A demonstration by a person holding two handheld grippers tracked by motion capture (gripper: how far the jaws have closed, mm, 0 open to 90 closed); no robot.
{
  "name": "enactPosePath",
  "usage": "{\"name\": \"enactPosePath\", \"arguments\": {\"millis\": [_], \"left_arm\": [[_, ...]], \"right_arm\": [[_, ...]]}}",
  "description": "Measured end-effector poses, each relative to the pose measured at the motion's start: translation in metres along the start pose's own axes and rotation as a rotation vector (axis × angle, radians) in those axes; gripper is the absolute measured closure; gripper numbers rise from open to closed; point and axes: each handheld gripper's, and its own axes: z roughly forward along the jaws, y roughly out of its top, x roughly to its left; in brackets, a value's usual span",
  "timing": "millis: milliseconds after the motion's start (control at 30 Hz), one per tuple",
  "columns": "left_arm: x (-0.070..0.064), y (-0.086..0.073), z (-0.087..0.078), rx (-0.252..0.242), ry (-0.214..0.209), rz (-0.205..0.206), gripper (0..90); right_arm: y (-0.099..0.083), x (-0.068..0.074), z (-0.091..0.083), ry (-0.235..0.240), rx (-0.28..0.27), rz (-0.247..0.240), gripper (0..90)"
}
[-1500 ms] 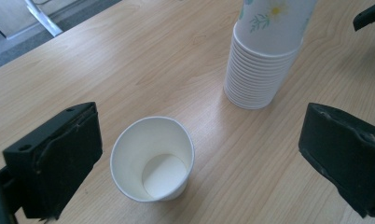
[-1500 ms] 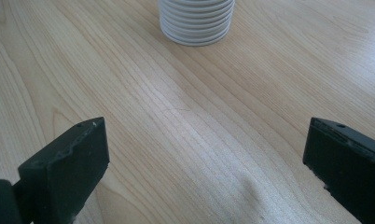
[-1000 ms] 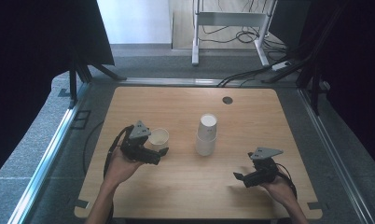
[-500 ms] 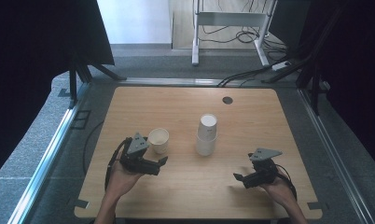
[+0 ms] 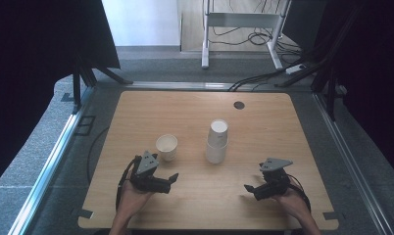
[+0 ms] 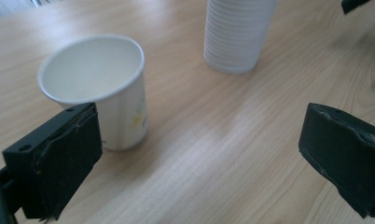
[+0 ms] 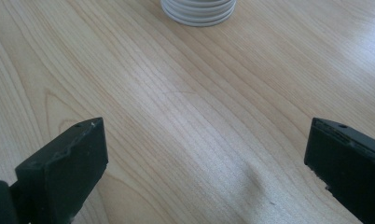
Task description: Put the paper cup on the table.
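Note:
A single white paper cup (image 5: 166,146) (image 6: 101,88) stands upright and empty on the wooden table (image 5: 195,112). To its right rises a stack of upside-down white cups (image 5: 217,142) (image 6: 237,32) (image 7: 198,9). My left gripper (image 5: 171,180) (image 6: 199,163) sits just in front of the single cup, open, jaws wide apart with nothing between them. My right gripper (image 5: 250,190) (image 7: 204,172) rests near the table's front right, open and empty, pointing toward the stack.
A small dark round hole (image 5: 239,105) lies near the table's far edge. Metal rails (image 5: 53,156) flank the table on both sides. Cables and a white frame (image 5: 239,22) stand on the floor beyond.
My left gripper has let go of the single cup and drawn back toward the front edge, leaving the cup standing. The right gripper has stayed put.

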Motion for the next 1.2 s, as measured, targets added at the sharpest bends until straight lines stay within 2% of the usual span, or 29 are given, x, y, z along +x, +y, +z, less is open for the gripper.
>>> {"name": "enactPosePath", "arguments": {"millis": [200,367,667,967,1100,1200], "left_arm": [[-0.007,-0.009,0.008,0.026,-0.005,0.005,0.0],[-0.012,-0.017,0.015,0.038,-0.03,-0.01,0.0],[-0.021,-0.028,0.031,0.12,-0.077,-0.016,0.0],[-0.027,-0.035,0.044,0.204,-0.099,-0.013,0.0],[-0.031,-0.036,0.048,0.234,-0.086,0.012,0.0],[-0.032,-0.036,0.05,0.252,-0.081,0.013,0.0]], "right_arm": [[-0.002,0.002,0.003,-0.005,0.015,-0.011,0.0],[-0.003,0.003,0.006,-0.009,0.029,-0.028,0.0],[-0.007,0.006,0.013,0.0,0.057,-0.048,0.0],[-0.012,0.005,0.021,0.028,0.079,-0.021,0.0],[-0.014,0.004,0.023,0.048,0.074,0.003,0.0],[-0.015,0.003,0.024,0.048,0.066,0.008,0.0]]}}
